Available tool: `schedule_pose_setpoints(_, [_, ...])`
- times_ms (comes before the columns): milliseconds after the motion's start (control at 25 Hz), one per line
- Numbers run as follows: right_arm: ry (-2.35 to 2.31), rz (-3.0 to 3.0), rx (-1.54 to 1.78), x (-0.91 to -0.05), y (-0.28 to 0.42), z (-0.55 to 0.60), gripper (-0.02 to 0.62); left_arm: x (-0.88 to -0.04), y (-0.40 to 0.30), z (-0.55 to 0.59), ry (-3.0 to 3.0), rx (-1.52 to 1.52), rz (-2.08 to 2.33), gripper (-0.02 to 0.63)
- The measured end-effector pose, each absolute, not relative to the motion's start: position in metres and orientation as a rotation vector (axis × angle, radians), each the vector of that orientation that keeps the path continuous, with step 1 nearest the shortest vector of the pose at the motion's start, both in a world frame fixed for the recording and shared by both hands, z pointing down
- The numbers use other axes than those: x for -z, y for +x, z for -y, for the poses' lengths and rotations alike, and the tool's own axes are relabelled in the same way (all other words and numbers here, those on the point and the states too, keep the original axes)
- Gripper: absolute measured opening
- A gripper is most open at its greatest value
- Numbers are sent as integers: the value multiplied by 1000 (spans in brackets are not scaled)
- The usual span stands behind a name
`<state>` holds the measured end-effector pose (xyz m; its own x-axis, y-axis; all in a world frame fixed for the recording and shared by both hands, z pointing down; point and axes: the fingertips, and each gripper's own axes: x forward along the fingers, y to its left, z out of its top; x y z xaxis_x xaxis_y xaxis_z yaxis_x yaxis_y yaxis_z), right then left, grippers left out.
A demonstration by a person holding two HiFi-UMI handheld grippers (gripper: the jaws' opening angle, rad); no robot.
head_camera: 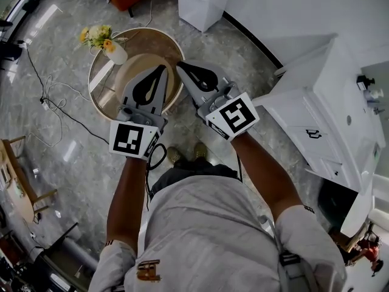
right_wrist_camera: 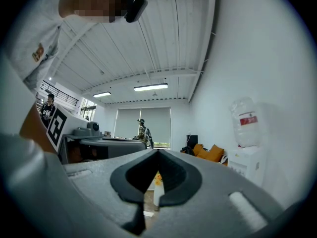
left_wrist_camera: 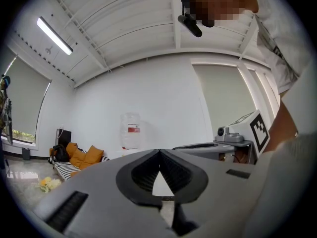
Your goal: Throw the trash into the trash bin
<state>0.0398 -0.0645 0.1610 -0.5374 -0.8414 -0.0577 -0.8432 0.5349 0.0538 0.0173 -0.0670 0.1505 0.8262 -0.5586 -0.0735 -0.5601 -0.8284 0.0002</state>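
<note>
Left gripper [head_camera: 163, 67] and right gripper [head_camera: 180, 64] are side by side and level. In the head view both overlap the near-right part of the round table [head_camera: 155, 41] from above, tips pointing across it, close together but not touching each other. Left gripper is clenched: in the left gripper view its tips meet [left_wrist_camera: 159, 151], only white wall shows through the hollow behind them, and nothing is gripped. Right gripper is clenched too: tips are together in the right gripper view [right_wrist_camera: 158, 151], with nothing between the pads. The white vase [right_wrist_camera: 157, 192] with yellow flowers shows through that hollow, well beyond the tips and untouched. In the head view the vase [head_camera: 117, 54] stands on the far-left part of the table, well apart from both grippers, with its flowers [head_camera: 96, 35] leaning out over the table's left rim. Trash and trash bin: cannot pick out either in any view, so their place against the grippers cannot be told. The person's shoes [head_camera: 185, 154] are on the marble floor just on the near side of the table. A white cabinet [head_camera: 316, 102] stands to the table's right, and a black cable [head_camera: 61, 111] lies on the floor to its left. A water dispenser [left_wrist_camera: 131, 130] stands against the white wall past the table, with orange cushions [left_wrist_camera: 79, 156] to its left.
</note>
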Motion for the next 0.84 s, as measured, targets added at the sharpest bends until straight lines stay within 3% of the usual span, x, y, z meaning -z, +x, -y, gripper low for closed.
schedule_pose_setpoints(840, [-1520,-2714,-152,-150,42,51,-2,-139,15,54,-2979,-131,-891,-2])
